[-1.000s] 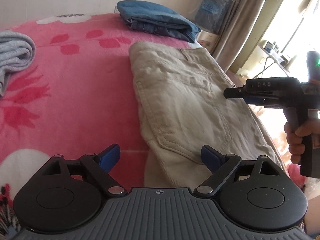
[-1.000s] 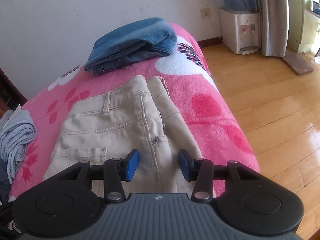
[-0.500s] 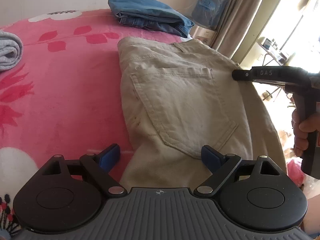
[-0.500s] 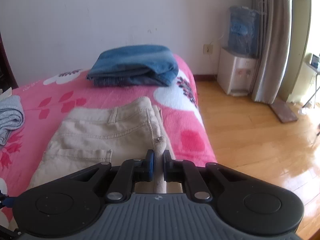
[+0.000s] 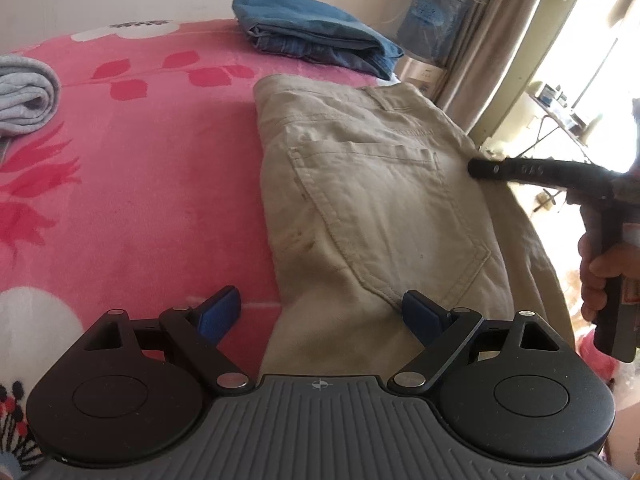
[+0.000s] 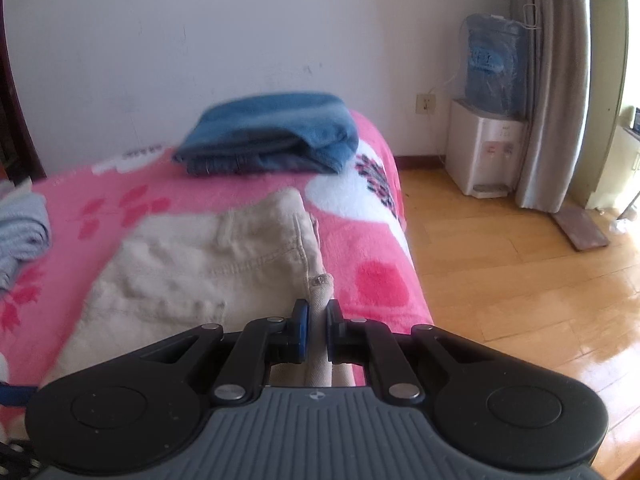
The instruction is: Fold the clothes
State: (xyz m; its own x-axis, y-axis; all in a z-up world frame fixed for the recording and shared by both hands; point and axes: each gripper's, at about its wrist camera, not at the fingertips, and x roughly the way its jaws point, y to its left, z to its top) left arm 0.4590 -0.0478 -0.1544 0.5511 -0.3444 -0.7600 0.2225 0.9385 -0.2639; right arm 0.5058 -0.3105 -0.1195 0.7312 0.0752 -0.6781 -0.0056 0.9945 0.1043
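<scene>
Beige trousers (image 5: 372,196) lie flat on the pink bed, back pocket up, waistband toward the far end. My left gripper (image 5: 320,314) hovers open over their near part, its blue pads straddling the left edge of the cloth. In the right wrist view my right gripper (image 6: 316,330) is shut on a fold of the beige trousers (image 6: 208,264) at their right edge, just below a metal button. From the left wrist view the right gripper (image 5: 486,169) shows as a black bar lying on the trousers' right side, held by a hand (image 5: 600,276).
A folded blue denim stack (image 5: 316,36) sits at the bed's far end. A folded grey garment (image 5: 24,96) lies at the left. The pink flowered blanket (image 5: 152,184) is bare between them. Beyond the bed's right edge are wooden floor (image 6: 520,280), a water dispenser (image 6: 486,136) and curtains.
My right gripper closed from open onto the trousers' right edge by the button and lifted the fold a little. The left gripper stayed open, drifting slightly over the trousers.
</scene>
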